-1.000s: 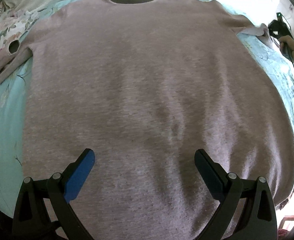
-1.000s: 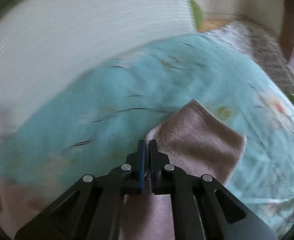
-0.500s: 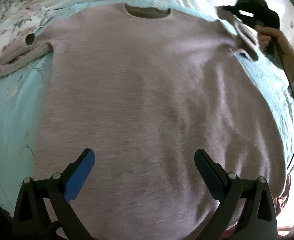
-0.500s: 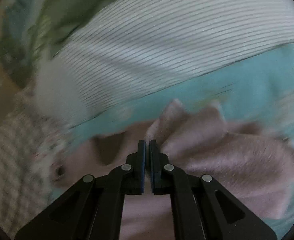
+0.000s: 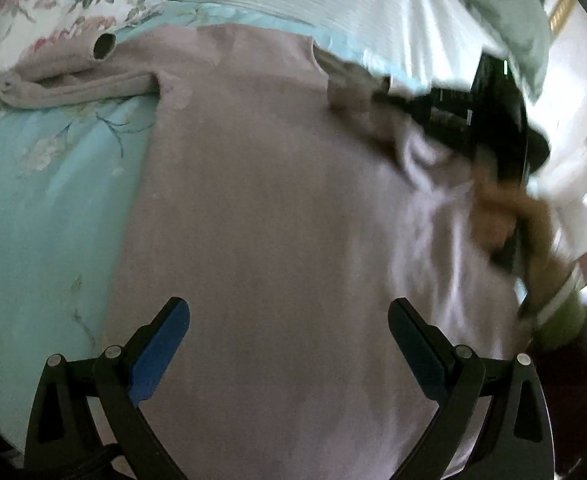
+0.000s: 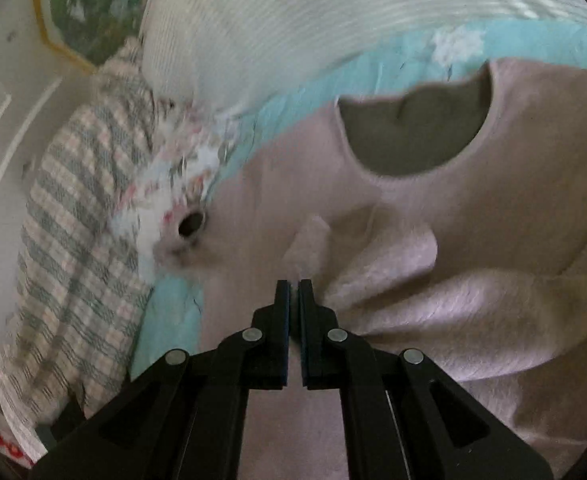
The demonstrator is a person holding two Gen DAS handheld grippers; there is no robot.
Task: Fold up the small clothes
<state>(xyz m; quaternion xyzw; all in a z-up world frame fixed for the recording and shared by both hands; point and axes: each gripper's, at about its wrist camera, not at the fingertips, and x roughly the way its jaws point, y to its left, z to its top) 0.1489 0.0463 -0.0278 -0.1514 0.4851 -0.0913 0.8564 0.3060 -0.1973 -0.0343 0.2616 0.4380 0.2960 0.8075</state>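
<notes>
Your left camera looks steeply down, close over the sweater's (image 5: pixel 277 216) lower body toward the neck; your right faces across its collar; both share the far cuff (image 6: pixel 191 224)

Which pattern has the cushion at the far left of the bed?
The cushion is checked, grey-blue and pale pink on cream. The right wrist view shows it best.

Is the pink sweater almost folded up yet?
Not yet. The sweater lies flat on the bedspread. The right gripper is pinching one sleeve over its front. The other sleeve still sticks out, and the left gripper is open, holding nothing.
</notes>
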